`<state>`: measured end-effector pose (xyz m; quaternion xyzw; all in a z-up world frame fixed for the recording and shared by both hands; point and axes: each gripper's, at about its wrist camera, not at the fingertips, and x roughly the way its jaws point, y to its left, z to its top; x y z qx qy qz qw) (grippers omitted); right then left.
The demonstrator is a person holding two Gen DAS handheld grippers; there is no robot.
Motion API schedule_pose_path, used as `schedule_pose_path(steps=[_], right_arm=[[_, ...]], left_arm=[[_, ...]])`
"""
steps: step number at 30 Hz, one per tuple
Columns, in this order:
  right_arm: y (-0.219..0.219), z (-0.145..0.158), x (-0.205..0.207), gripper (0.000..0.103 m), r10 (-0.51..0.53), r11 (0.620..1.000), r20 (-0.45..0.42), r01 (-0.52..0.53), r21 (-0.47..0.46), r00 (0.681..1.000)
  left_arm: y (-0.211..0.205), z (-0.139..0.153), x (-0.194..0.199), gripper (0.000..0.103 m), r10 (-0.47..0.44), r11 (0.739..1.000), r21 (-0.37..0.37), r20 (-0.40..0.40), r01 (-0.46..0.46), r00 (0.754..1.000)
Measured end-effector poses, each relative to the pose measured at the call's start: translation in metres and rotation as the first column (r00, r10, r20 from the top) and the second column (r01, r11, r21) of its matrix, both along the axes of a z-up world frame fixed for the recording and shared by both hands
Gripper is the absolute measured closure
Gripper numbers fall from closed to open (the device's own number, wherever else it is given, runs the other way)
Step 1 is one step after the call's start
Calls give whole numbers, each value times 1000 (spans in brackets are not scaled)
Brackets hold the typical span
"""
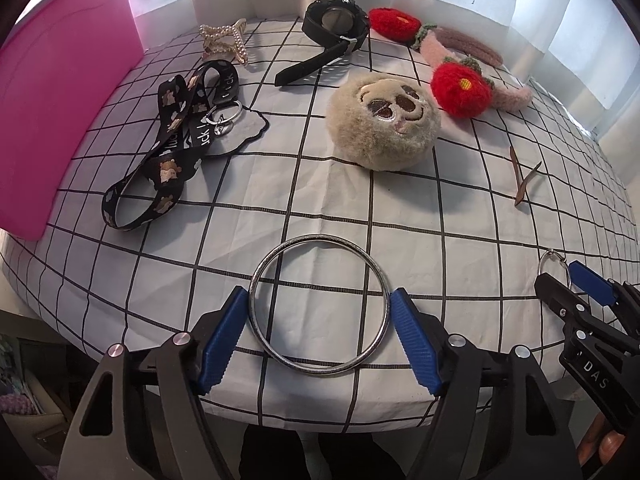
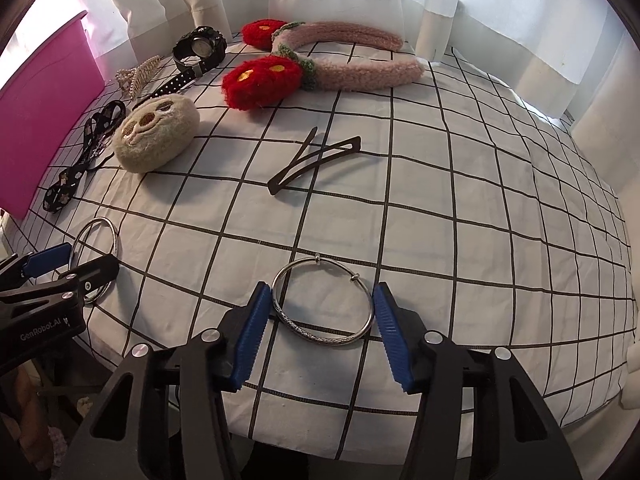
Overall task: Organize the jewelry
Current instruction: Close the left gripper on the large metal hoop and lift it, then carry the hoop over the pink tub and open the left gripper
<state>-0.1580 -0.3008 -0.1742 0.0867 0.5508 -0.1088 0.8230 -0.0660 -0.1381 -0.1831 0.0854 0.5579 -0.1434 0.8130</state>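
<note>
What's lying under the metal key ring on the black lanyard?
The key ring rests on a pale, black-edged, cloud-shaped patch. Lanyard straps cover the patch's left part, so that part can't be seen.

This looks like a room in a home: a table under a white cloth with a black grid (image 2: 460, 208) stands against pale curtains (image 2: 332, 4) with daylight coming through. Personal accessories lie toward its far edge, among them a fuzzy pink headband with red flowers (image 2: 360, 68) and a black wristwatch (image 1: 335, 24), while a pink bin (image 1: 60, 112) sits at the left edge.
</note>
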Motion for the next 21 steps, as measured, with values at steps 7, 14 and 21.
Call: schedule_pose_path(steps=[7, 14, 21], right_arm=[[-1, 2, -3, 51, -4, 1000, 12, 4, 14, 1000], [5, 17, 0, 51, 7, 1000, 43, -7, 8, 999], [19, 61, 19, 51, 44, 999, 115, -43, -16, 992]], left_arm=[[4, 9, -2, 33, -1, 1000, -15, 29, 2, 1000], [6, 26, 0, 33, 6, 999, -38, 60, -4, 998], [19, 68, 13, 33, 39, 997, -70, 120, -31, 992]])
